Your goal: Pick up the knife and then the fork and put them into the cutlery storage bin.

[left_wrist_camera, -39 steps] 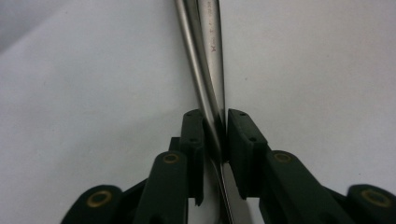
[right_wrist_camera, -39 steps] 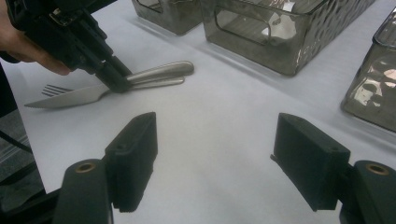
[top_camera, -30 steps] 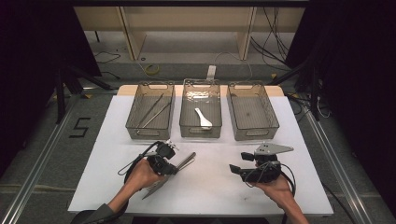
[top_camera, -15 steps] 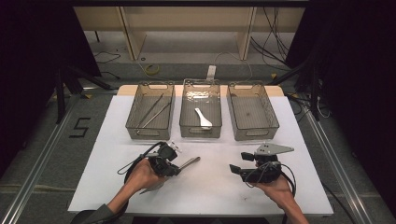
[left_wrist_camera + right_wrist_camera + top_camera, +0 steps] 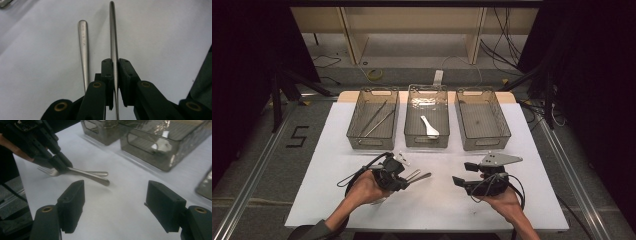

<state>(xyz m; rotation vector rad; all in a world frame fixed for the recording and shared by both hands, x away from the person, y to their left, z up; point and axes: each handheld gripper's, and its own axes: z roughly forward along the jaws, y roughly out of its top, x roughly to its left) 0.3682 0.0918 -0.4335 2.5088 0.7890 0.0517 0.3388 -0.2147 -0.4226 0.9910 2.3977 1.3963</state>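
Note:
My left gripper (image 5: 404, 179) is shut on a metal fork (image 5: 113, 37), seen edge-on between the pads in the left gripper view. In the right gripper view the left gripper (image 5: 60, 161) clamps the fork (image 5: 100, 179) close to its tines, with the handle sticking out toward the table's middle. A second metal utensil handle (image 5: 83, 50) lies on the white table just beside it and reappears in the right gripper view (image 5: 98, 173). My right gripper (image 5: 464, 174) rests at the front right, its jaws (image 5: 115, 202) wide open with nothing between them.
Three clear bins stand in a row at the back: the left bin (image 5: 357, 142) holds long metal tongs (image 5: 373, 120), the middle bin (image 5: 412, 142) a white spoon (image 5: 429, 127), the right bin (image 5: 507, 132) nothing that I can see. The white table (image 5: 532, 200) ends close in front of both hands.
The left hand has risen a little and shifted, taking the fork with it. The fork's handle now points right toward the table's middle. The right gripper has stayed put.

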